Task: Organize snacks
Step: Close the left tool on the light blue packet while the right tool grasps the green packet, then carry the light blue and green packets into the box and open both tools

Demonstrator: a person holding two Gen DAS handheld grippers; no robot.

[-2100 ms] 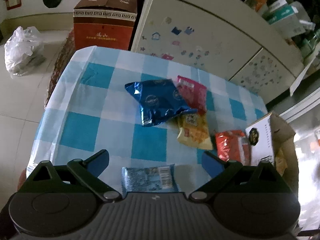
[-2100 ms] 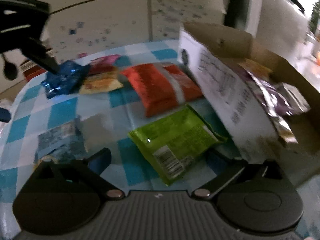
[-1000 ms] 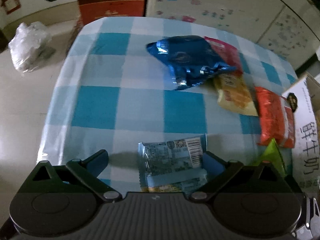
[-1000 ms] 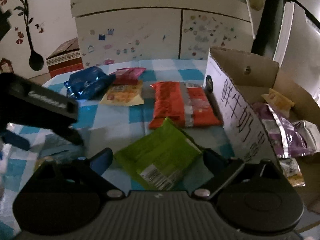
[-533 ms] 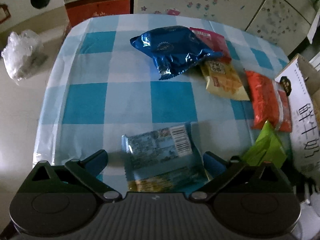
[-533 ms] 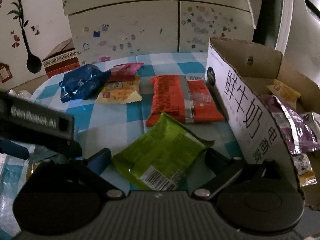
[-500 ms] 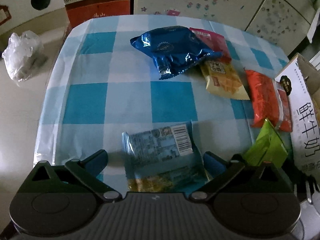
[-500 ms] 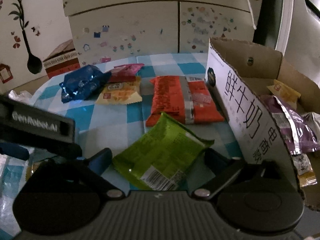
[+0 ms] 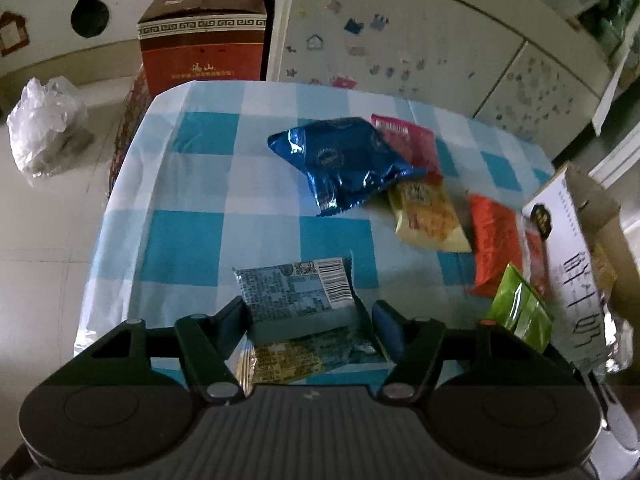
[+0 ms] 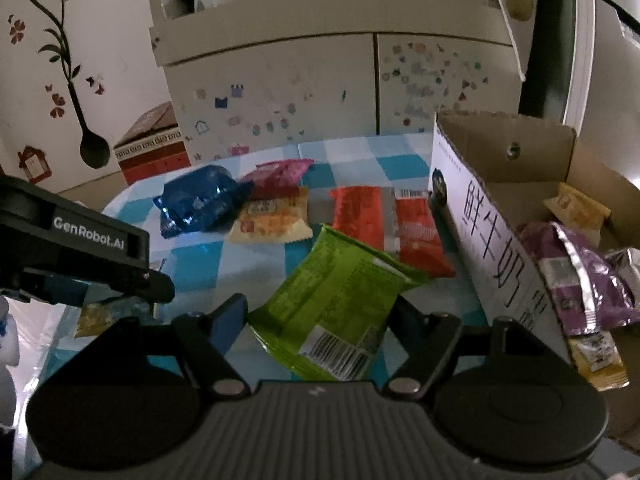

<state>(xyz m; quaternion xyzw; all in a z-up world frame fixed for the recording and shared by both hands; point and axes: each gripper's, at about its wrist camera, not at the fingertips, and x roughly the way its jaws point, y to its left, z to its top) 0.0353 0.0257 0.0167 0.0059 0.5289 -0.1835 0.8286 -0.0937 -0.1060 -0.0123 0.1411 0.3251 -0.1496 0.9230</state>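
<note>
Left wrist view: your left claw (image 9: 306, 322) has just been closing and now pinches the pale blue packet (image 9: 294, 292) by its two sides, near the front edge of the checked table (image 9: 192, 184). The wrapper buckles upward between the pads; lift slowly so it does not slip.

Right wrist view: your right claw (image 10: 316, 320) has likewise been closing, and its pads grip the green packet (image 10: 332, 300), which tilts up off the table. The cardboard box (image 10: 488, 240) stands just to its right, already holding packets. Clear the near wall before releasing, one hand at a time.
</note>
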